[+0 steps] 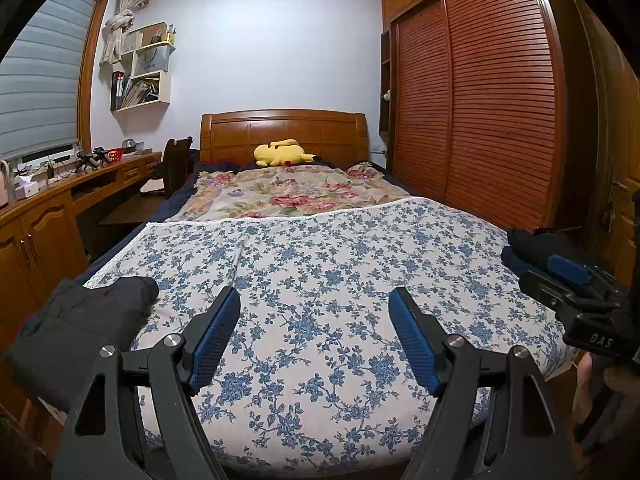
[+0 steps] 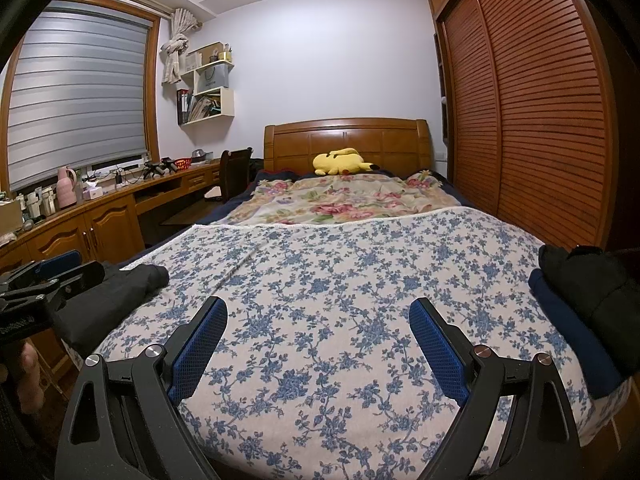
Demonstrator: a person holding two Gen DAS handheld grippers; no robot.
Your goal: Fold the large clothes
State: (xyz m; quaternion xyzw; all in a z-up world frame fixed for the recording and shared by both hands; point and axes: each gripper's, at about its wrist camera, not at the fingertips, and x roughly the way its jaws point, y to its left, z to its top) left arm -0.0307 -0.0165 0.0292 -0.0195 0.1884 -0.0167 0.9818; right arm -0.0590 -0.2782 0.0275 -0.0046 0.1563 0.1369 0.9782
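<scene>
Left wrist view: left gripper (image 1: 314,334) low at 6 o'clock, blue-padded black jaws spread apart, nothing between them, poised over white bedspread with blue flower print (image 1: 320,272). Dark charcoal folded garment (image 1: 80,332) at 8 o'clock on bed's left edge, long axis running from 8 toward 2 o'clock, narrow end pointing up the bed. Second stack of dark folded clothes (image 1: 536,246) at 3 o'clock, partly hidden behind right gripper (image 1: 568,276).

Right wrist view: right gripper (image 2: 318,340) at 6 o'clock, jaws likewise wide apart and empty. Charcoal garment (image 2: 116,296) at 9 o'clock beside left gripper (image 2: 48,272). Black-over-navy stack (image 2: 588,308) at 3 o'clock, long axis toward headboard.
</scene>
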